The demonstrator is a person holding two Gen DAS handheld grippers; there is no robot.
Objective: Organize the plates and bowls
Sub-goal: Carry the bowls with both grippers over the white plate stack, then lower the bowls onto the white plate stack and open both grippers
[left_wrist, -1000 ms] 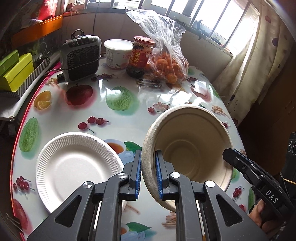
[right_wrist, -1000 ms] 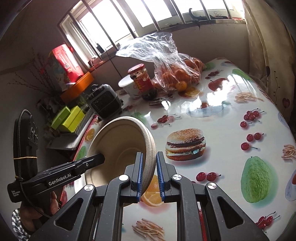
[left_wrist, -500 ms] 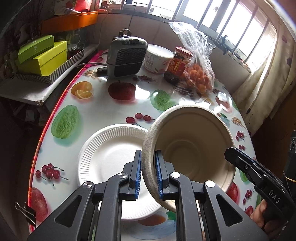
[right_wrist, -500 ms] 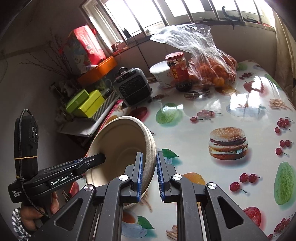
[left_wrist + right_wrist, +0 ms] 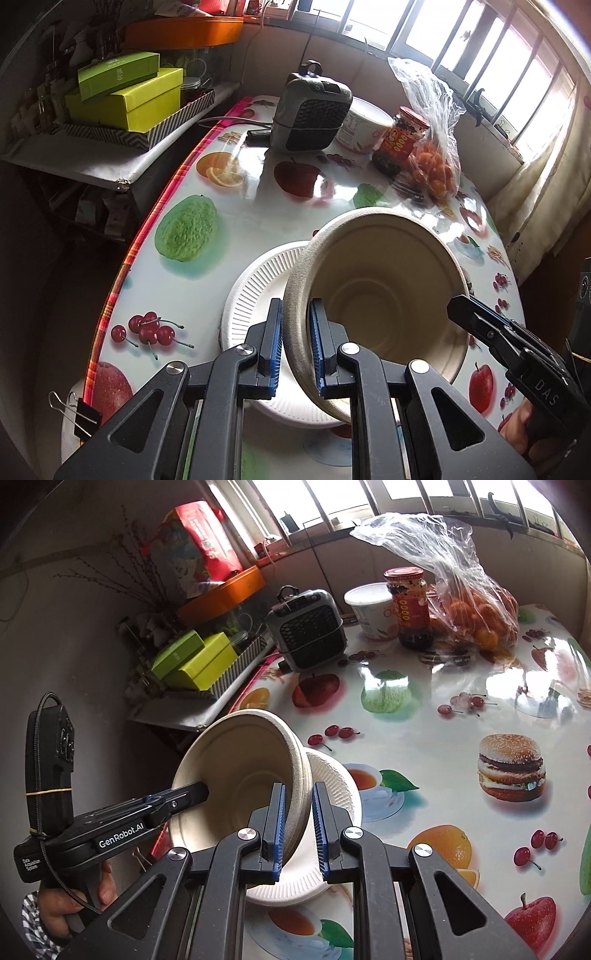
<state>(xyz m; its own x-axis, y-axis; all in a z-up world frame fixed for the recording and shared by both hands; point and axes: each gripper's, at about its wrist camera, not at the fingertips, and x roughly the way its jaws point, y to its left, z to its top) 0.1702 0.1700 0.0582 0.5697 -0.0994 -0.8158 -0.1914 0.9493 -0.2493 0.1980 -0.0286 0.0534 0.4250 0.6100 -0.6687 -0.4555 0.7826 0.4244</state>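
**Bowl Over the Plate**

Left wrist view shows my left gripper (image 5: pixel 295 347) clamped on the near rim of the tan paper bowl (image 5: pixel 384 295). On the far side of the bowl, my right gripper (image 5: pixel 460 308) pinches the other rim. The bowl hangs tipped in the air, just above the white paper plate (image 5: pixel 255 295) on the fruit-print table (image 5: pixel 221 258).

Going left to right on the table, I see the plate, then the bowl, with the small gray heater (image 5: pixel 310 110), a white tub (image 5: pixel 364 127), a red-lidded jar (image 5: pixel 400 142) and a bag of oranges (image 5: pixel 434 173) far behind.

To do this well, I think I should level the bowl first, center it over the plate, lower it slowly, then open both claws together.

A second ago the bowl was off to the right of the plate. Now it covers part of the plate.
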